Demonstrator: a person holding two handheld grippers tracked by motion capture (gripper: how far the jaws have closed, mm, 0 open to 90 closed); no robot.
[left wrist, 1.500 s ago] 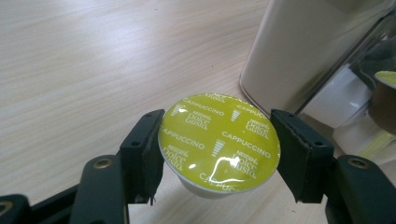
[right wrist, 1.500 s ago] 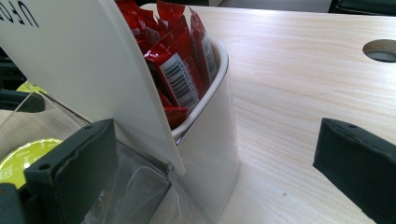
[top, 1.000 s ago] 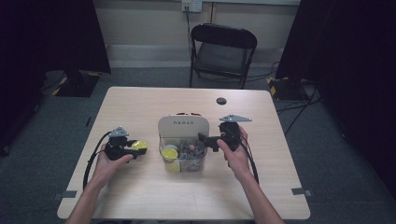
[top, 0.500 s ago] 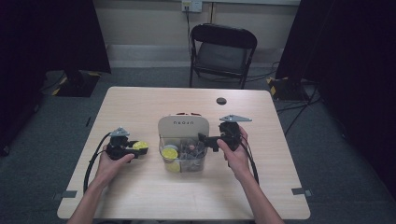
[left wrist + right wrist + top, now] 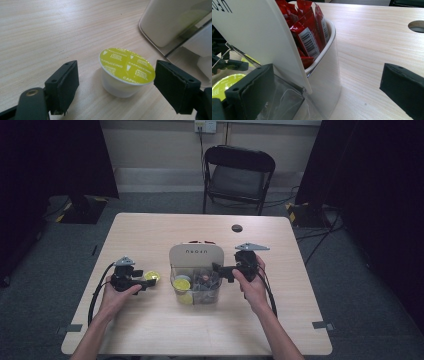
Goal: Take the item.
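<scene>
Left gripper [image 5: 116,82] is held low on the counter [image 5: 150,330] with its jaws spread wide on either side of a yellow-lidded coffee pod [image 5: 126,71], untouched, probably lined up for a pinch. At about 3 o'clock from the pod an organiser [image 5: 196,272] is seen, holding red sachets [image 5: 308,35] behind. Its corner is straddled, ungripped, by the parted right gripper [image 5: 332,92], perhaps as a brace.

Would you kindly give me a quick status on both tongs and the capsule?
Left tongs open, straddling yellow capsule upright on table. Right tongs open at organiser wall. Nothing in the way.
</scene>
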